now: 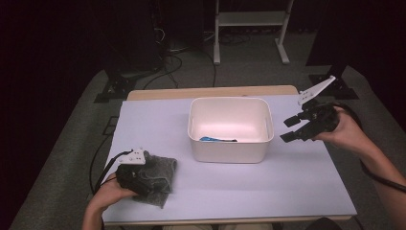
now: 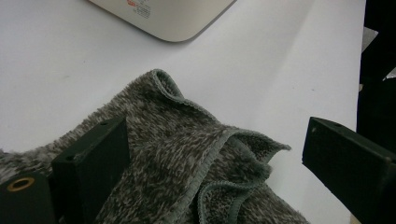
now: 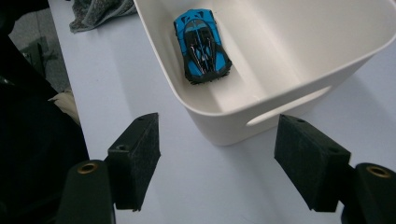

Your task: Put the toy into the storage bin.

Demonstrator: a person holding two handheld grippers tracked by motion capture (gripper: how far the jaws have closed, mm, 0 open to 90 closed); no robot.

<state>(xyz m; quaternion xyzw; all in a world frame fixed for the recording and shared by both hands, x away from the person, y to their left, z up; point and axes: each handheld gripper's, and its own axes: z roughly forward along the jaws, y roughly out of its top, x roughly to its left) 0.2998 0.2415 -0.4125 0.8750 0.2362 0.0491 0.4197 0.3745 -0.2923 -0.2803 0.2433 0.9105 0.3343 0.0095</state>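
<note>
Here, one folded cloth of fuzzy, grey-flecked knit fabric (image 1: 160,178) is seen lying at the near left corner of the pale lilac, matte table top (image 1: 297,177). Its hems are stitched in grey-green, and several soft, wavy folds are stacked at one end, as shown in the left gripper view (image 2: 187,154). The left gripper (image 1: 136,178) is held low over this cloth – its two blocky black jaws are spread wide, one resting on the nap and the other out beyond the cloth's edge, so nothing is clamped.

One rectangular white plastic bin (image 1: 231,143) with rounded corners and smooth, glossy walls is set at the middle of the table, well apart from the cloth. A slot-shaped handle cut-out is seen in its end wall in the right gripper view (image 3: 289,106). Inside, one small toy car (image 3: 201,44) – shiny blue with black panels – is laid on the bin floor against a side wall; in the high view only a blue sliver (image 1: 213,139) is visible.

The right gripper (image 1: 293,128) is held in the air just beside the bin's right end, its two padded black jaws parted with nothing between them.
</note>
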